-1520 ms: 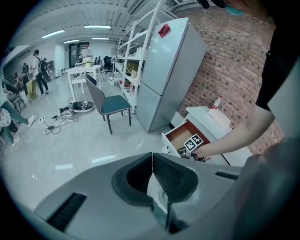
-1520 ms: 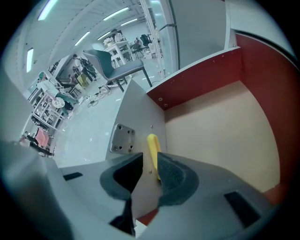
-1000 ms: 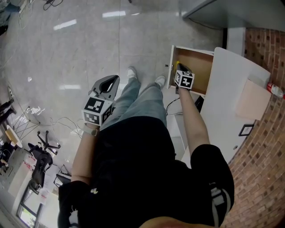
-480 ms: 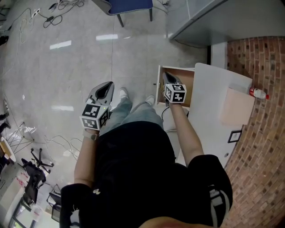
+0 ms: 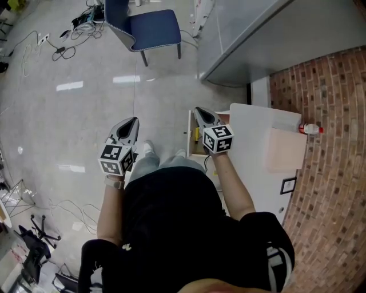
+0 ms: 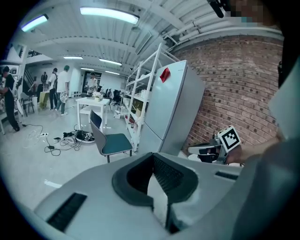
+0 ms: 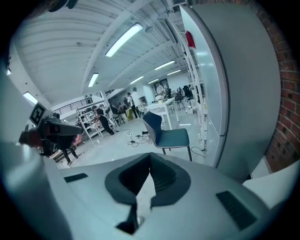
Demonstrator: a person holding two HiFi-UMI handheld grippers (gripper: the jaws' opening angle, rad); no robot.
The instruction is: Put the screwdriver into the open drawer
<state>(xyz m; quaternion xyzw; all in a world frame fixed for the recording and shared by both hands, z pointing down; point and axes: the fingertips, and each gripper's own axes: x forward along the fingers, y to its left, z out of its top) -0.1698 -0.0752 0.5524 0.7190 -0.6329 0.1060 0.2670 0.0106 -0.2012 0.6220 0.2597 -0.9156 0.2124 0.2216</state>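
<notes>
Right gripper [image 5: 200, 113] is shut tip to tip with nothing in it, same as the left gripper [image 5: 132, 122], which hangs well apart over the floor. I can see the screwdriver [image 5: 196, 134] as a yellow sliver lying in the open drawer [image 5: 189, 127], just beside and below my right gripper. Its long axis seems to run along the drawer front. Looks to me like the drop is done, and the right gripper is the nearer one.

bright, even indoor light from long ceiling tubes [image 6: 108, 13], which glare as white streaks on the glossy floor [image 5: 70, 86]. shadows are faint and soft. both gripper views bulge at the edges, with black corners and a cool teal cast. the left gripper [image 6: 158, 186] looks soft close up.
</notes>
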